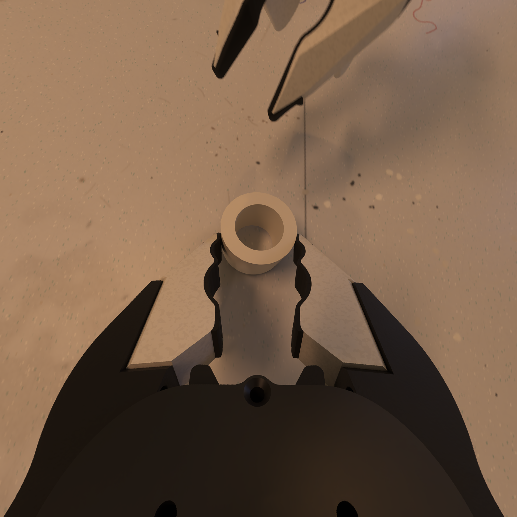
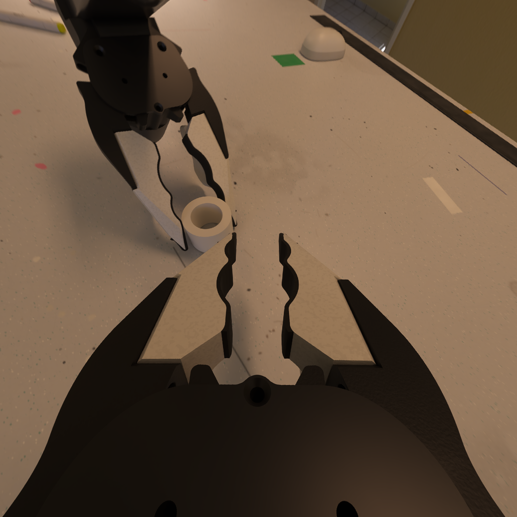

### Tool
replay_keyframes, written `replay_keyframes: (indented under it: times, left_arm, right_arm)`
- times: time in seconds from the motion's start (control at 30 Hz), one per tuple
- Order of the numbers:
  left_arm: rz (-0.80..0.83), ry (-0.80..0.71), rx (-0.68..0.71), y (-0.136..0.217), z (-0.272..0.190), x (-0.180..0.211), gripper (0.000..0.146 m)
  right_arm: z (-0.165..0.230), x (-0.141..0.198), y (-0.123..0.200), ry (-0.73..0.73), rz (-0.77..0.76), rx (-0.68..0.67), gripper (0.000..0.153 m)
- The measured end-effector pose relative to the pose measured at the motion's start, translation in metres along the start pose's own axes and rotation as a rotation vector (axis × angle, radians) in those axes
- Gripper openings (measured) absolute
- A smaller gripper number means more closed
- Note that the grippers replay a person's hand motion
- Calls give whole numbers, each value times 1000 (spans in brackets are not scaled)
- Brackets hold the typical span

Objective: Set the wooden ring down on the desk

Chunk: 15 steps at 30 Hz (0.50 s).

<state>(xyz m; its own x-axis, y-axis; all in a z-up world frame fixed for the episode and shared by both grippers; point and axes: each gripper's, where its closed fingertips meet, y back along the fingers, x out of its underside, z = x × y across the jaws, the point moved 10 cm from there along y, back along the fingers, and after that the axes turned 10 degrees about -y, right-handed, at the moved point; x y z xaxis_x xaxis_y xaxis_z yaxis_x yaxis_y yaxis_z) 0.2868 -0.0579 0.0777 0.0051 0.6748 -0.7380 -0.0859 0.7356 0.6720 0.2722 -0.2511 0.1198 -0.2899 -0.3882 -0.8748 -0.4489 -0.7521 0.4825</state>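
Left wrist view: ring (image 1: pixel 258 235) btwn claw (image 1: pixel 257 237) tips

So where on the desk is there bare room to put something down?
Free: the wide desk stretch between the green square and the pale strip. Crowded: around the wooden ring, gripped by the left gripper, with the right gripper close beside it.

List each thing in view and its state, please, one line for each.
wooden ring: upright, hole facing up, between the left fingertips, at the desk surface.
left gripper: shut on the ring.
right gripper: open, holding nothing, beside the ring.
desk: speckled, stained.
white dome: resting on the desk.
green square: flat on the desk.
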Motion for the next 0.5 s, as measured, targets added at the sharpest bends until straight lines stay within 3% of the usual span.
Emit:
replay_keyframes:
  times: [0.4, 0.5]
  left_arm:
    - [-6, 72, -108, 66, -15, 57, 52]
    - [-45, 100, -141, 77, -18, 61, 60]
  right_arm:
    - [16, -17, -48, 38, -111, -130, 31]
    - [18, -22, -56, 53, -160, -131, 31]
